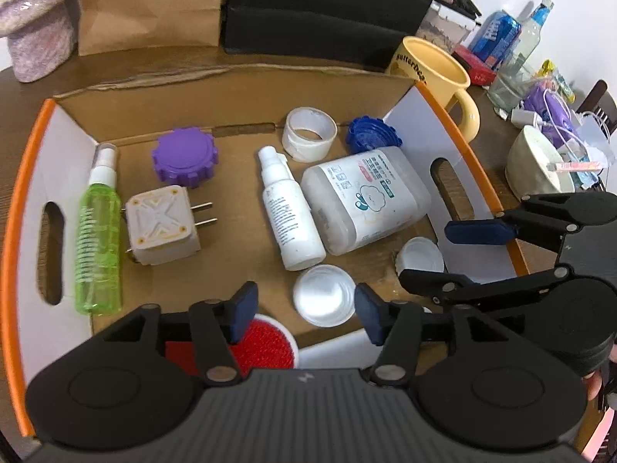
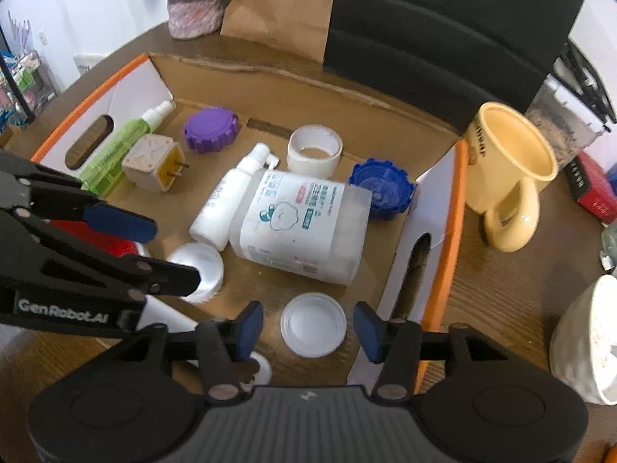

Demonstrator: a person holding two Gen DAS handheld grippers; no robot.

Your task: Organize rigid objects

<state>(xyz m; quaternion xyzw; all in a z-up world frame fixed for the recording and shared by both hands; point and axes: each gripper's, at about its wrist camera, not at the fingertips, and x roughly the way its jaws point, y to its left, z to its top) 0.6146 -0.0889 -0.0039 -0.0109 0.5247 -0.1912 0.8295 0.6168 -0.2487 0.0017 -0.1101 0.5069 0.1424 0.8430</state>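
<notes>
A cardboard box (image 1: 231, 88) with orange-edged white sides holds a green spray bottle (image 1: 98, 231), a plug adapter (image 1: 160, 225), a purple lid (image 1: 185, 156), a tape roll (image 1: 308, 133), a blue lid (image 1: 372, 135), a white spray bottle (image 1: 287, 208), a large white bottle (image 1: 366, 200), two white caps (image 1: 324, 295) (image 1: 420, 256) and a red-and-white disc (image 1: 266, 341). My left gripper (image 1: 306, 310) is open above the nearer cap. My right gripper (image 2: 308, 330) is open around the other cap (image 2: 313, 324), and also shows in the left wrist view (image 1: 435, 252).
A yellow mug (image 2: 509, 177) stands just right of the box (image 2: 459, 200). A white bowl (image 2: 586, 343), a red box (image 2: 595, 189), bottles (image 1: 532, 31) and cables clutter the right. A paper bag (image 1: 150, 4), a black organiser (image 1: 331, 4) and a knitted item (image 1: 38, 19) stand behind.
</notes>
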